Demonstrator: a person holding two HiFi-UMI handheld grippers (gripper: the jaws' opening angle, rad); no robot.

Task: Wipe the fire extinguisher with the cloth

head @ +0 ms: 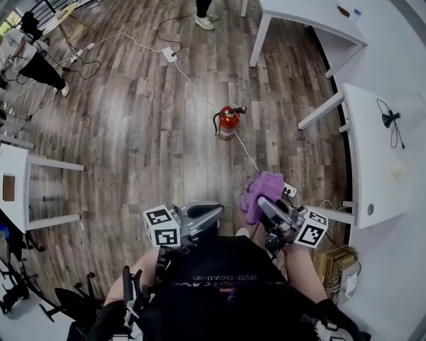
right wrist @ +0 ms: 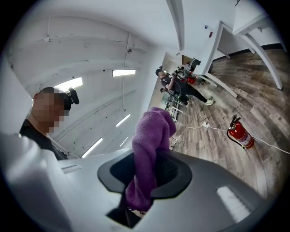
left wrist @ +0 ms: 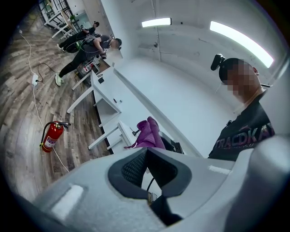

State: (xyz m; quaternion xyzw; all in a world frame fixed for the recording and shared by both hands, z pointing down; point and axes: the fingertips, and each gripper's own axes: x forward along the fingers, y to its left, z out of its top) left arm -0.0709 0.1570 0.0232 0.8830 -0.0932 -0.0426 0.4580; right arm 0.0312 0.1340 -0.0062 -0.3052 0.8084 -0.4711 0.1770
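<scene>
A red fire extinguisher (head: 228, 123) stands upright on the wood floor, well ahead of both grippers; it also shows small in the left gripper view (left wrist: 52, 136) and the right gripper view (right wrist: 239, 134). My right gripper (head: 262, 204) is shut on a purple cloth (head: 261, 192), which bunches up and sticks out past the jaws (right wrist: 152, 136). My left gripper (head: 214, 212) is held close to my body with its jaws shut and nothing between them (left wrist: 146, 156). From the left gripper view the cloth (left wrist: 149, 133) shows just beyond its jaws.
White tables stand at the right (head: 373, 153), far right (head: 313, 16) and left (head: 13, 186). A white cable (head: 200, 90) runs from a power strip (head: 170, 54) past the extinguisher. A person (head: 33, 60) crouches at far left. A cardboard box (head: 333, 263) sits beside my right leg.
</scene>
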